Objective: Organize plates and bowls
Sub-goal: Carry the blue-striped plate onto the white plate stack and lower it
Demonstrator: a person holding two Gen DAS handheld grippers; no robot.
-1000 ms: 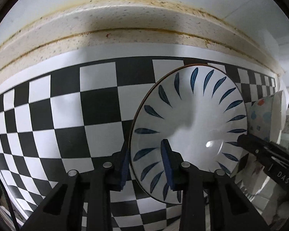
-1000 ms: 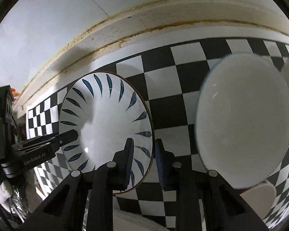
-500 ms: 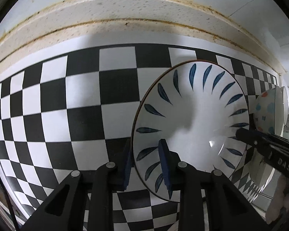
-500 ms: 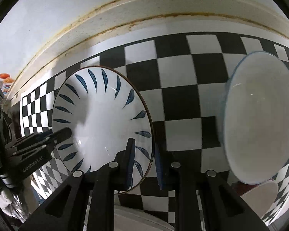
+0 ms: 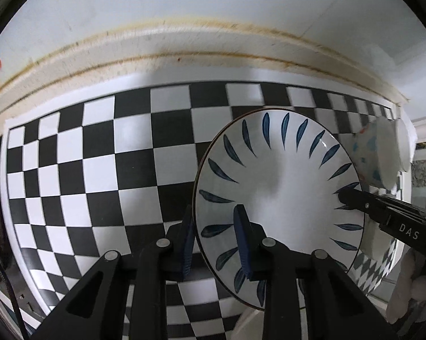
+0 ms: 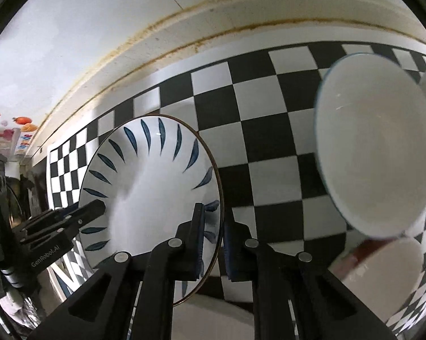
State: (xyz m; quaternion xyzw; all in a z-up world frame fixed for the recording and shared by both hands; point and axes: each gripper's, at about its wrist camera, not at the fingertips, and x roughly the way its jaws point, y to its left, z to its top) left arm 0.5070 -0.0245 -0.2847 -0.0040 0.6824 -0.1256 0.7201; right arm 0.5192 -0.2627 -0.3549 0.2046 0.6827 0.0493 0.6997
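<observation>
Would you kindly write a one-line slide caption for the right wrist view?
Both tools, right and left, grip the blue-leaf plate by opposite rims above a checkered mat.

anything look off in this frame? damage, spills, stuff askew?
No damage or spills. Odd bit: both tools grip one leaf-pattern plate, left tool and right tool on opposite rims. Brown staining runs along the wall trim.

A black-and-white checkered mat (image 5: pixel 99 170) covers the counter, up to a pale speckled ledge (image 5: pixel 184 45) with brownish stained seams (two run along it). Above stands a plain white wall (image 5: pixel 213 0). At the far left, colourful stickers (image 6: pixel 20 121) show, blurred
</observation>
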